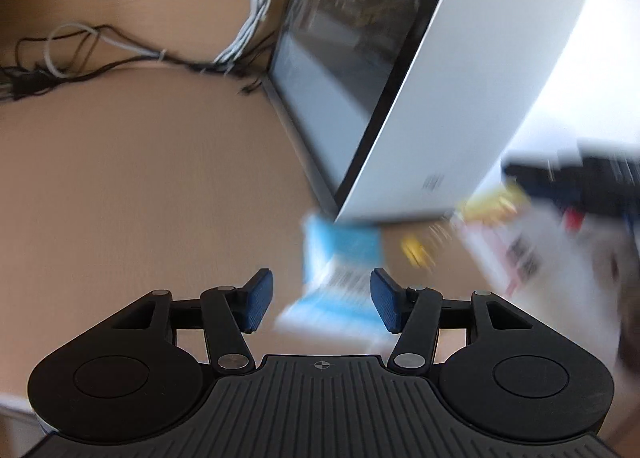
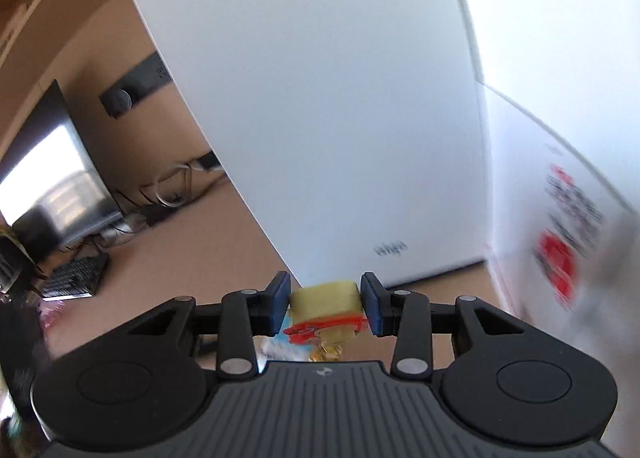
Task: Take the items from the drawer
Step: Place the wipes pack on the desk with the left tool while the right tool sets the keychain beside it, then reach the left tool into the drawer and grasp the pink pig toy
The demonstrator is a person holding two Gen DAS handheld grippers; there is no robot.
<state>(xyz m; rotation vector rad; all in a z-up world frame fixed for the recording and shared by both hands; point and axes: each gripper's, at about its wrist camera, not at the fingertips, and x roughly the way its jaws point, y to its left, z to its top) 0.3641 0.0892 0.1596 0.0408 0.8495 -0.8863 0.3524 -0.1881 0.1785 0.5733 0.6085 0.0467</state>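
Yellow block [image 2: 325,298] gripped in right claw [image 2: 325,304] | left claw [image 1: 322,300] spread wide, empty, above blue-white packet [image 1: 340,258]

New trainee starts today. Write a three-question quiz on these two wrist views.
1. True or false: the left gripper is clamped on the blue and white packet.
2. What is between the pads of the right gripper?
A. a cable
B. a pale yellow item with a red part
C. a keyboard
3. Fill in: the large white box stands on a ____ surface.

Key: 1 false, its jaws stand wide open with the packet lying beyond them; 2 B; 3 tan.
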